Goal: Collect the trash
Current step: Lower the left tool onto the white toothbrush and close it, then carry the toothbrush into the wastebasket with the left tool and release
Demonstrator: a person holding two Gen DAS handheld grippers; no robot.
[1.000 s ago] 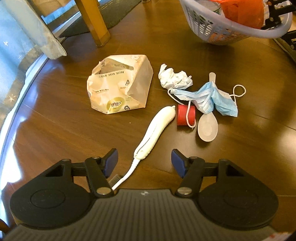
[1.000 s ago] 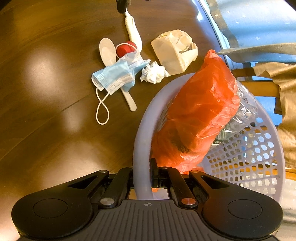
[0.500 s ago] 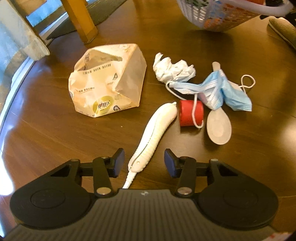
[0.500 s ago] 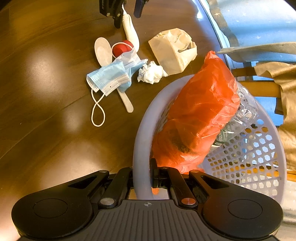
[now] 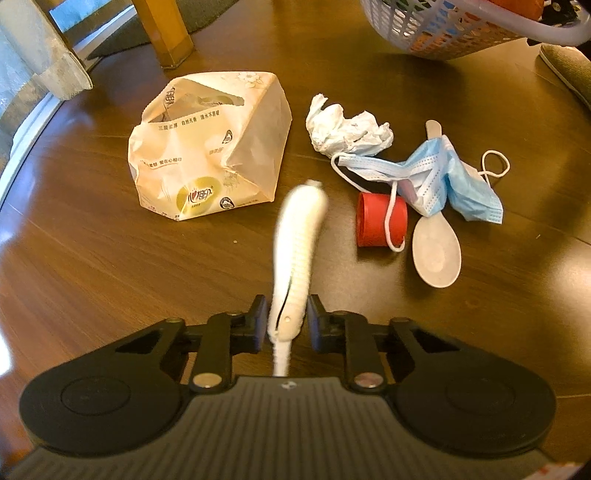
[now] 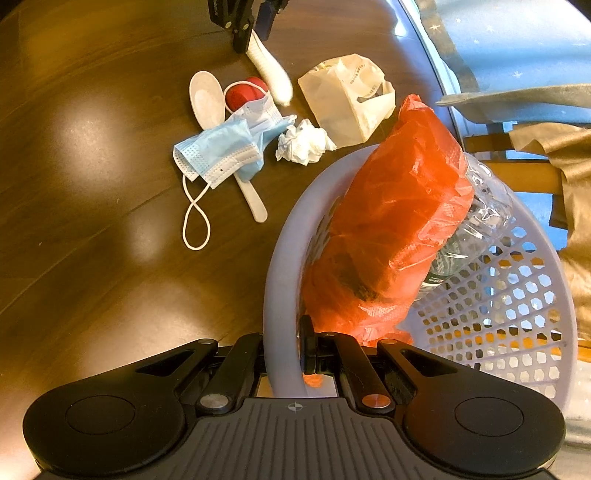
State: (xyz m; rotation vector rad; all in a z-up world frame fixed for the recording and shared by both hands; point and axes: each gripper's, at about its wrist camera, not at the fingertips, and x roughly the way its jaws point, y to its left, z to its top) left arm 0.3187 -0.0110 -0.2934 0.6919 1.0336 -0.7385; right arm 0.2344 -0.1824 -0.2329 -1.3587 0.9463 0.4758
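My left gripper (image 5: pixel 285 322) is shut on the white toothbrush (image 5: pixel 298 243), whose handle points away from me above the wooden table (image 5: pixel 92 266). Beside it lie a crumpled paper bag (image 5: pixel 210 147), a tissue ball (image 5: pixel 347 129), a blue face mask (image 5: pixel 436 173), a red cap (image 5: pixel 380 219) and a white spoon (image 5: pixel 436 251). My right gripper (image 6: pixel 282 350) is shut on the rim of the lavender basket (image 6: pixel 284 266), which holds an orange plastic bag (image 6: pixel 388 229) and a clear bottle (image 6: pixel 480 221). In the right wrist view the left gripper (image 6: pixel 253 31) and toothbrush (image 6: pixel 271 72) show at the top.
A wooden table leg (image 5: pixel 162 29) and a pale curtain (image 5: pixel 33 55) stand past the far left edge of the table. The basket (image 5: pixel 461 26) hovers at the far right in the left wrist view. A wooden chair with beige cloth (image 6: pixel 546 155) sits beyond the basket.
My left gripper moved forward and closed on the toothbrush, which has turned to point straight away and looks blurred. The right gripper keeps holding the basket rim, shifted slightly.
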